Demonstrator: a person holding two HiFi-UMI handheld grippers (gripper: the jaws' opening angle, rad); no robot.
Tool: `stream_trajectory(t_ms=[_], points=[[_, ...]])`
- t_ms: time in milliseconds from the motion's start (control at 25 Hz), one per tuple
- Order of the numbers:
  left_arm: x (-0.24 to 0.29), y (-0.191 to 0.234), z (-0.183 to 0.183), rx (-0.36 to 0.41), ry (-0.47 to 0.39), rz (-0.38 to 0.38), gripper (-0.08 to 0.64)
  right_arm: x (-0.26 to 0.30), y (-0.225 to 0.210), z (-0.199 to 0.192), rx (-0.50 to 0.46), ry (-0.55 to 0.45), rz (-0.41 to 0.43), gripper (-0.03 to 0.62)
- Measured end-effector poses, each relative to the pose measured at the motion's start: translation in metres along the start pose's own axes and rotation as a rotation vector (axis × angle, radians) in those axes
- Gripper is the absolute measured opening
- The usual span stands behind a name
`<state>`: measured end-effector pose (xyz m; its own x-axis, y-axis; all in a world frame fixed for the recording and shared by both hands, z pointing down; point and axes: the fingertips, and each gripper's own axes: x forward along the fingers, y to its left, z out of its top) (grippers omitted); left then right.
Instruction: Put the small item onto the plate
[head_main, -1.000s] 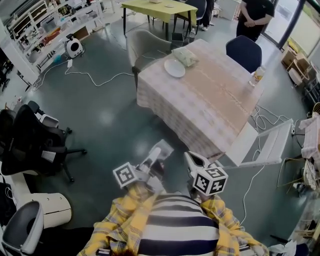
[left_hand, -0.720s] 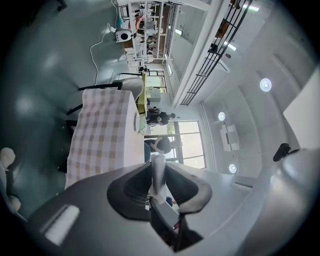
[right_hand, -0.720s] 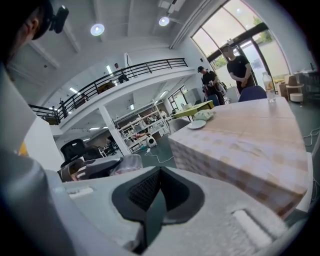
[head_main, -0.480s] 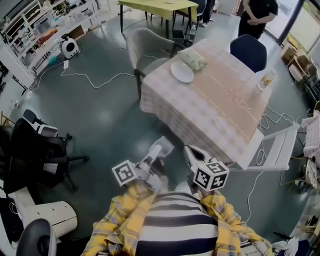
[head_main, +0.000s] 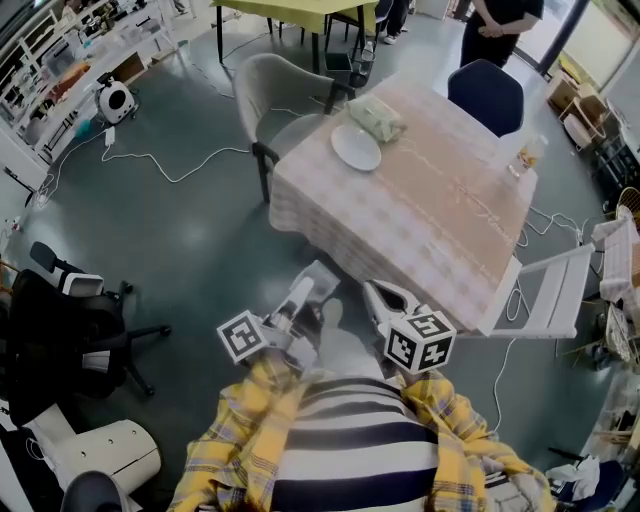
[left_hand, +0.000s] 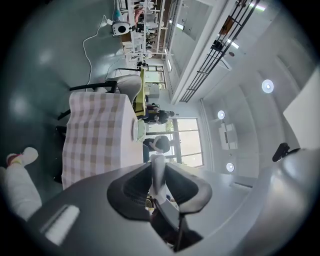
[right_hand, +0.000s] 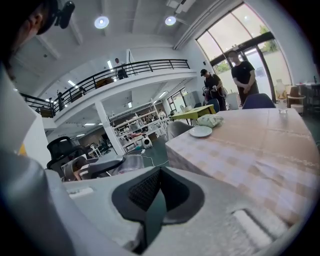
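Here's the look along the right hand-held gripper (right_hand: 156, 205): jaws pressed together, nothing between them. Across the right of the frame the desk (right_hand: 260, 150) runs away in its checked cloth. At its far end, mid-frame, sits the white plate (right_hand: 200, 131), bare, with the pale green bundle (right_hand: 212, 120) just behind it on the cloth. A person (right_hand: 244, 75) in dark clothes stands beyond, upper right.

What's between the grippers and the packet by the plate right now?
Nothing visible. The left gripper and right gripper are short of the table's near corner, and only bare cloth lies between there and the packet, which sits right beside the plate. The grey chair stands outside the table's left edge.
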<state>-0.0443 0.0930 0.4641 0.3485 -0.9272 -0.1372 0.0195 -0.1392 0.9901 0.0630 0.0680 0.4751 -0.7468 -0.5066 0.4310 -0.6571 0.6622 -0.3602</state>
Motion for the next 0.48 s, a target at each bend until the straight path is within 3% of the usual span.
stream_trajectory(t_ms=[480], points=[[0.077,0.021,0.071,0.018,0.061,0.031,0.077,0.092,-0.044,0.06,0.027,-0.017,-0.022,0.0]])
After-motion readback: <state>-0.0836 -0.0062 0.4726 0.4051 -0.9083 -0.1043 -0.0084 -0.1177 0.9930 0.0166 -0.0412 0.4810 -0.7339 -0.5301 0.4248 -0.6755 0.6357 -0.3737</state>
